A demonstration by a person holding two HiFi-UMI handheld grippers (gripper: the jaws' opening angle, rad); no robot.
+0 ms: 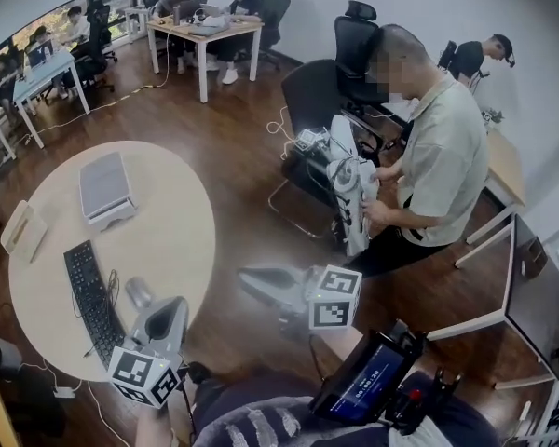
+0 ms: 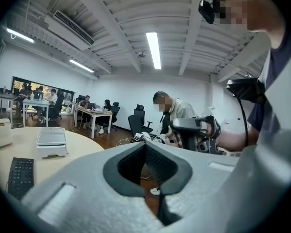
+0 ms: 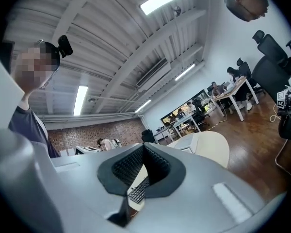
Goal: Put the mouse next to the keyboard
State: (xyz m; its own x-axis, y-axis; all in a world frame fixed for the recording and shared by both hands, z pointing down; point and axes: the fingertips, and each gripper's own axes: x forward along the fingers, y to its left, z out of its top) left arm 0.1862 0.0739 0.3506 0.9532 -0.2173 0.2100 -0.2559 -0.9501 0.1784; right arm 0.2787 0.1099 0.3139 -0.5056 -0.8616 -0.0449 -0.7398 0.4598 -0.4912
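A black keyboard (image 1: 91,301) lies near the front left of the round cream table (image 1: 168,231). The grey mouse (image 1: 138,292) rests just right of it, its cable looping beside the keys. My left gripper (image 1: 175,305) hovers at the table's front edge, a little right of the mouse, shut and holding nothing. My right gripper (image 1: 246,276) is off the table over the wooden floor, pointing left toward it, also shut and empty. The left gripper view shows its closed jaws (image 2: 145,147) and the keyboard (image 2: 20,176) at lower left. The right gripper view looks past its closed jaws (image 3: 144,147) at the keyboard (image 3: 138,191).
A white boxy device (image 1: 105,189) and a smaller white unit (image 1: 23,229) sit on the table's far side. A person (image 1: 433,156) stands to the right handling a white apparatus (image 1: 352,189) beside black office chairs (image 1: 321,91). A desk (image 1: 540,296) stands at right.
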